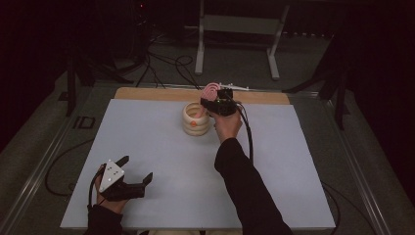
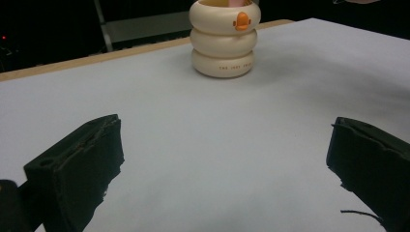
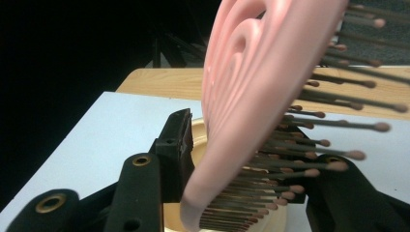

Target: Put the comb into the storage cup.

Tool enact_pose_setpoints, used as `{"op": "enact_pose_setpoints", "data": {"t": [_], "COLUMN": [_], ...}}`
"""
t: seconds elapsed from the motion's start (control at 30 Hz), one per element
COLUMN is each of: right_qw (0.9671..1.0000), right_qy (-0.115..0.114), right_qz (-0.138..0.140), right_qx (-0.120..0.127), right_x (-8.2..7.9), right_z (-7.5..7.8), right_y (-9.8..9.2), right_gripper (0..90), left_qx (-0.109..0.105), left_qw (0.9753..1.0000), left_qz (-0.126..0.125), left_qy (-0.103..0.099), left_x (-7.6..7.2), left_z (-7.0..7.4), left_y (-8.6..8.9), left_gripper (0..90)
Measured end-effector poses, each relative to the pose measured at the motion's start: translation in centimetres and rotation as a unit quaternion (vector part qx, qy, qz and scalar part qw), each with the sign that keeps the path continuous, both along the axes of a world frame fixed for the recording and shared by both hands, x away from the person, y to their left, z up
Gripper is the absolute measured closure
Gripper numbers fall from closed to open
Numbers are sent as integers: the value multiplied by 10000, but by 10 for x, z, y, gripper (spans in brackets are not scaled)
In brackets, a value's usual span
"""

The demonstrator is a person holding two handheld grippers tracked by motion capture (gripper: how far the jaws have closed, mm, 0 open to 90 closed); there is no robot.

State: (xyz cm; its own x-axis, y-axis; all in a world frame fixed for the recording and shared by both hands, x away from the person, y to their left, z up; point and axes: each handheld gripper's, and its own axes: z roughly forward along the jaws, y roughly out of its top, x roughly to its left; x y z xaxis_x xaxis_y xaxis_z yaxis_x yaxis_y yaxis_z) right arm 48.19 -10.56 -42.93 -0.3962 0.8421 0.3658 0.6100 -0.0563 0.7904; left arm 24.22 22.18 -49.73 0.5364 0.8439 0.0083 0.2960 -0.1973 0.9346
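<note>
A pink hairbrush (image 1: 211,90) (image 3: 251,96) with dark bristles stands nearly upright in my right gripper (image 1: 215,98) (image 3: 256,145), which is shut on it: one jaw presses its back, the other its bristles. Its lower end dips into a cream ringed holder (image 1: 195,120) (image 2: 225,38) (image 3: 199,135) with an orange beak, at the far middle of the white table sheet (image 1: 147,147). My left gripper (image 1: 137,168) (image 2: 225,125) rests open near the front left with nothing between its jaws.
A wooden strip (image 1: 156,93) borders the sheet's far edge. A small white object (image 1: 235,87) lies there behind the brush. Cables (image 1: 166,63) and a metal stand (image 1: 235,24) are on the floor beyond the table.
</note>
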Motion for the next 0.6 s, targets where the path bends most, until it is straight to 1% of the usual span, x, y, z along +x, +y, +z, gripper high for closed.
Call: {"op": "enact_pose_setpoints", "data": {"t": [0.2, 0.33, 0.6], "right_qw": [10000, 10000, 9999], "right_qy": [-3, -35, -77], "right_qz": [11, 42, 43], "right_qx": [-13, -41, -126], "right_x": [0, 0, 0], "right_z": [0, 0, 1], "right_y": [0, -2, -7], "right_gripper": [552, 534, 514], "left_qx": [2, 4, 4], "left_qw": [10000, 10000, 10000], "left_qz": [-2, -10, -21], "left_qy": [0, 4, 8], "left_x": [0, 0, 0], "left_z": [0, 0, -1], "left_y": [0, 0, -1], "left_gripper": [4, 4, 4]}}
